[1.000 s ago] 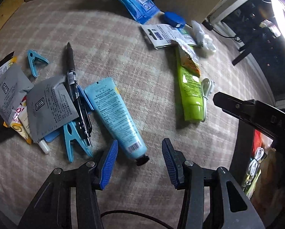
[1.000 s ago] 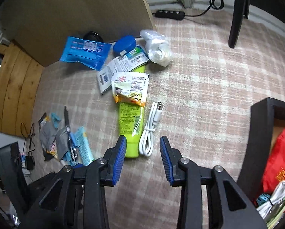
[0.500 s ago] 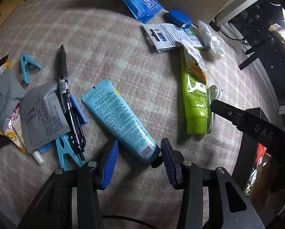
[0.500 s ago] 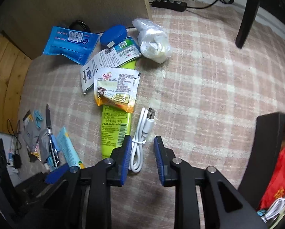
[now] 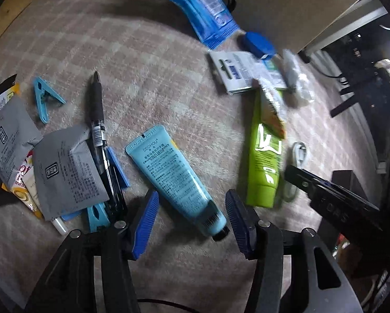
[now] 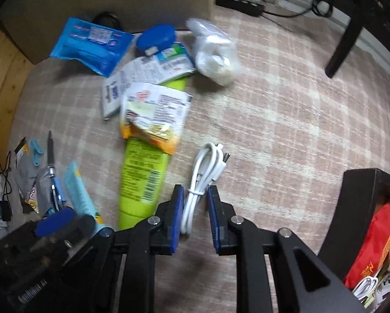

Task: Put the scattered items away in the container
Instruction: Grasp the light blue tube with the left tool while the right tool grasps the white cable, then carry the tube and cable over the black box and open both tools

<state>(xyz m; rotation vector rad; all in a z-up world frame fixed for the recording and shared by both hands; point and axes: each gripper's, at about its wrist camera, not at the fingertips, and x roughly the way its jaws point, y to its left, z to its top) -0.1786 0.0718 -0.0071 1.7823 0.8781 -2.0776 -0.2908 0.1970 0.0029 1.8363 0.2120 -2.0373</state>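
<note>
My left gripper (image 5: pixel 192 217) is open, its blue pads on either side of the cap end of a light blue hand cream tube (image 5: pixel 175 178) lying on the checked cloth. My right gripper (image 6: pixel 194 215) is open, its pads either side of a coiled white USB cable (image 6: pixel 204 176), not touching it. A green tube (image 6: pixel 142 180) lies just left of the cable, with a snack sachet (image 6: pixel 153 116) on its upper end. The black container (image 6: pixel 361 208) stands at the right, with a red packet (image 6: pixel 372 245) and cables inside.
A black pen (image 5: pixel 101 140), blue clips (image 5: pixel 45 99) and grey sachets (image 5: pixel 64 172) lie at the left. A blue wipes pack (image 6: pixel 90 44), blue round case (image 6: pixel 157 37), paper card (image 6: pixel 132 78) and white plastic bag (image 6: pixel 215 56) lie at the back by a cardboard wall. A chair leg (image 6: pixel 346 41) stands far right.
Both grippers moved forward and down. The left now straddles the blue tube's cap end; the right has narrowed and come around the white cable.
</note>
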